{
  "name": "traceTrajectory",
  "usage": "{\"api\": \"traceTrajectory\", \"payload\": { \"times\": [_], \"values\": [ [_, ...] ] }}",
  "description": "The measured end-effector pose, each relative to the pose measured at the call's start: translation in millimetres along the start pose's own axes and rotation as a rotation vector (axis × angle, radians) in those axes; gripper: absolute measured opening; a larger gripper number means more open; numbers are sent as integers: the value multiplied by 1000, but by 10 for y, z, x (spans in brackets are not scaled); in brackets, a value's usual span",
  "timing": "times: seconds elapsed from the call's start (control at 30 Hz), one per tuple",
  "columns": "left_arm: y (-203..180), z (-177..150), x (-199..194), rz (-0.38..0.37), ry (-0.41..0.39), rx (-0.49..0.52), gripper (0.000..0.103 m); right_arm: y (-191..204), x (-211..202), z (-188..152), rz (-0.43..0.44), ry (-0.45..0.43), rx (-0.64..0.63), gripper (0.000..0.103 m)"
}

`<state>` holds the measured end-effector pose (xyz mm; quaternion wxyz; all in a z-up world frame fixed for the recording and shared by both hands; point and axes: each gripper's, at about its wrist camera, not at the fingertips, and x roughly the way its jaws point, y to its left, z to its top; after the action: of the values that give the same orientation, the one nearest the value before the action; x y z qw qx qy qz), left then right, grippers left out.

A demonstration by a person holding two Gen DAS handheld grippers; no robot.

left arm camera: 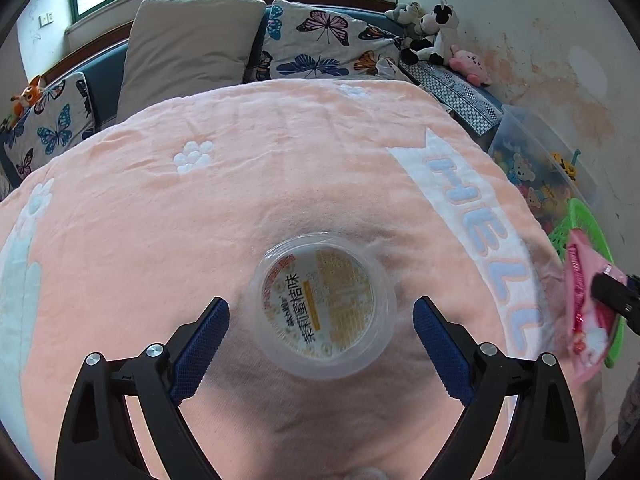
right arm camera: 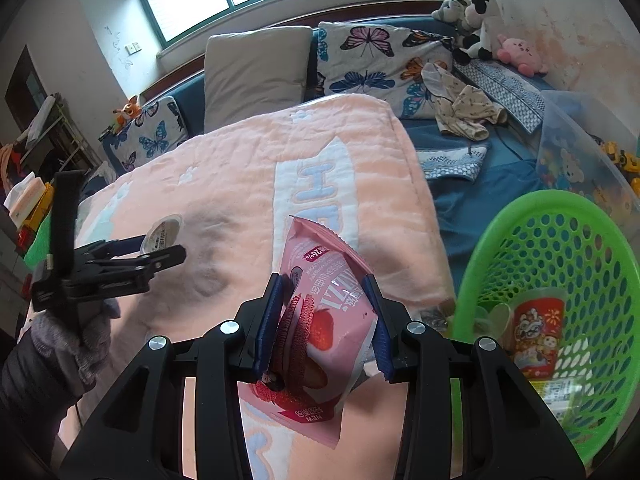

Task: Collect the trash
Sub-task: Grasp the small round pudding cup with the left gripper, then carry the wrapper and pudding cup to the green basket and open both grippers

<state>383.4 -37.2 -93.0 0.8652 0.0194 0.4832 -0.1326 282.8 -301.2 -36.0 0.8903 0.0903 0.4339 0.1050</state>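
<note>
A clear plastic cup [left arm camera: 322, 307] with an orange printed lid lies on the peach blanket [left arm camera: 240, 184]. My left gripper [left arm camera: 321, 307] is open, its blue pads on either side of the cup without touching it. My right gripper [right arm camera: 325, 294] is shut on a pink strawberry biscuit wrapper [right arm camera: 320, 320], held above the blanket's edge. The wrapper [left arm camera: 588, 308] also shows at the far right of the left wrist view. A green mesh basket [right arm camera: 560, 240] stands to the right and holds a red printed cup [right arm camera: 538, 332] and other trash. The left gripper [right arm camera: 160, 250] and cup [right arm camera: 162, 234] appear at left.
Pillows [left arm camera: 188, 44] with butterfly covers line the headboard under a window. Plush toys [left arm camera: 432, 32] sit in the far corner. A clear bin of toys [right arm camera: 580, 160] stands behind the basket. Crumpled clothes [right arm camera: 464, 112] lie on the blue sheet. A sleeved hand [right arm camera: 76, 332] holds the left gripper.
</note>
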Motion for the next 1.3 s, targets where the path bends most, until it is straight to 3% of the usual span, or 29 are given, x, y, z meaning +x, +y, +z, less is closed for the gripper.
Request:
{"api": "traceTrajectory", "payload": {
  "times": [0.07,0.2,0.3,0.87,1.3],
  "values": [
    [6,7,41,-4,2,-13,89,-11,-35,-15,0,-2,-4,41],
    [10,-5,111,-12,19,-22,64,-36,-108,-42,-8,-11,-11,41],
    [6,-16,74,-19,4,-28,60,-87,-169,-56,-14,-19,-7,41],
    [-286,-134,-643,-49,-75,14,60,-600,-680,-195,-111,-71,46,41],
    [-956,-105,-1032,-121,-116,108,60,-1328,-911,-282,-265,-88,124,46]
  ]
}}
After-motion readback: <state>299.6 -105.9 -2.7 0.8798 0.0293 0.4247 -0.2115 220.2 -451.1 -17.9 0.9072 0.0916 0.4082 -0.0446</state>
